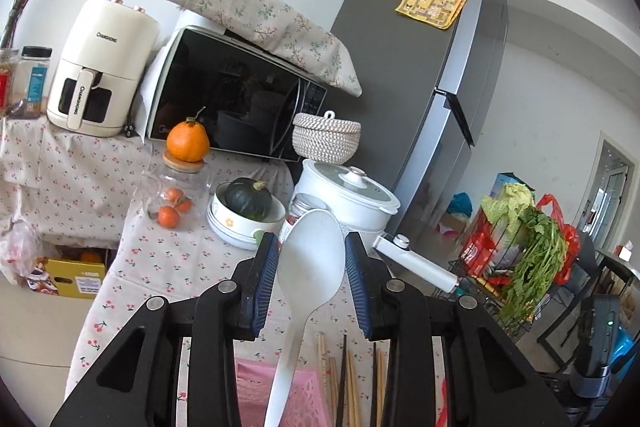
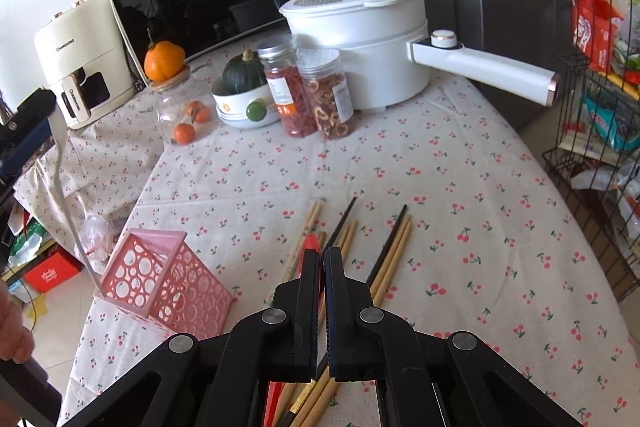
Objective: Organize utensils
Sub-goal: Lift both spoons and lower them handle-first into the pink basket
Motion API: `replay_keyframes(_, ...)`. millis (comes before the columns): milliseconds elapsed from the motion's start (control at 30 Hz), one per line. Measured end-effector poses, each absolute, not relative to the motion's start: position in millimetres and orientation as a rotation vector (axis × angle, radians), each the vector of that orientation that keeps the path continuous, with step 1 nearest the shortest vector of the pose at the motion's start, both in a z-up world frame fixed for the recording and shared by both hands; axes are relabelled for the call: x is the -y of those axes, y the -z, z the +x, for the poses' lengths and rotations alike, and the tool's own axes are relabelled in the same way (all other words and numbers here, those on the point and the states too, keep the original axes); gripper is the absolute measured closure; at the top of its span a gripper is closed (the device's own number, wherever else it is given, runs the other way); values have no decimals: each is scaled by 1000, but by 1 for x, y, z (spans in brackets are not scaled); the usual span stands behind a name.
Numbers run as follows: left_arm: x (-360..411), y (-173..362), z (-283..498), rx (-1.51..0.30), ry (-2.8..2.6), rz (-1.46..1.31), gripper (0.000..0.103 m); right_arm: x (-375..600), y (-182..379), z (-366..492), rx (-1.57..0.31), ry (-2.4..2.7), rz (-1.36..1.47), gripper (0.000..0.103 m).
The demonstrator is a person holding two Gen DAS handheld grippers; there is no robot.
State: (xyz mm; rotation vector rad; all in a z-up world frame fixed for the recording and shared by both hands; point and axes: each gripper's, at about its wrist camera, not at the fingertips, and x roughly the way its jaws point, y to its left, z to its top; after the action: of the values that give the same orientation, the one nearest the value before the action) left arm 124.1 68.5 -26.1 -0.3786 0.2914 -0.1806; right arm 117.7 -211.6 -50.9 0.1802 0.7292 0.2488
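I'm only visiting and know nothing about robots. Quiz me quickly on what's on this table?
1. True or false: the chopsticks stand in the basket.
2. What sits on the jar's lid? A) orange B) squash C) pot
3. Fill in: the spoon is between the fingers of the ____ gripper.
Key: 1 false, they lie on the tablecloth; 2 A; 3 left.

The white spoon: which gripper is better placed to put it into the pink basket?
Left. The left gripper holds the white spoon, and the right wrist view shows its handle end at the rim of the pink basket. The right gripper hangs over the chopsticks with its fingers together.
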Motion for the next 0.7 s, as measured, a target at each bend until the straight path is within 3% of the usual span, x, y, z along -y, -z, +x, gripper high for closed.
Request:
replay_keyframes(567, -63, 43, 147, -269, 179, -357, 67, 198, 32, 105, -640, -215, 210, 101)
replay_keyframes(633, -65, 50, 151, -315, 173, -367, 64, 198, 30, 105, -632, -210, 214, 101)
replay_keyframes(700, -67, 54, 153, -362, 169, -370, 52, 197, 26, 104, -617, -204, 212, 101)
